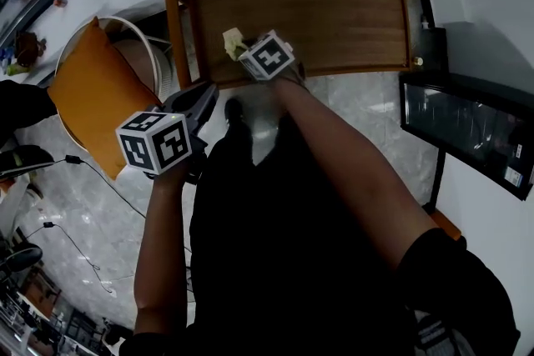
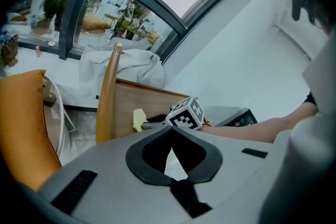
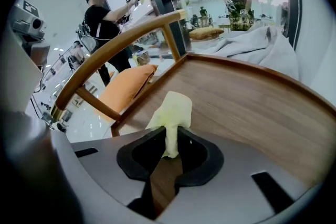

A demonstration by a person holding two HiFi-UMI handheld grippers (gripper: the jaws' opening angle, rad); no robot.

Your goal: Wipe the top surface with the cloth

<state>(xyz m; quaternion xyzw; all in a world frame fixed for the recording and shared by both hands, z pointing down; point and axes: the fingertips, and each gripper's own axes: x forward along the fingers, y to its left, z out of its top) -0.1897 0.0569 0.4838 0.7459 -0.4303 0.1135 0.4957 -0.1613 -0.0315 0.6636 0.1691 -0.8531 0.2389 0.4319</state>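
The brown table top (image 1: 334,21), smooth, with fine straight wood grain and a raised rim, filled the upper centre of my head view, above a glossy marbled floor (image 1: 92,213). My right gripper (image 1: 239,52) was clamped on the cloth (image 1: 231,40), a small crumpled pale-yellow wad, at the top's near left edge. In the right gripper view it stood pinched between the jaws, with wood behind it. My left gripper (image 1: 209,94) hung off the table, left of centre, jaws together and empty, beside a plump orange cushion (image 1: 92,87).
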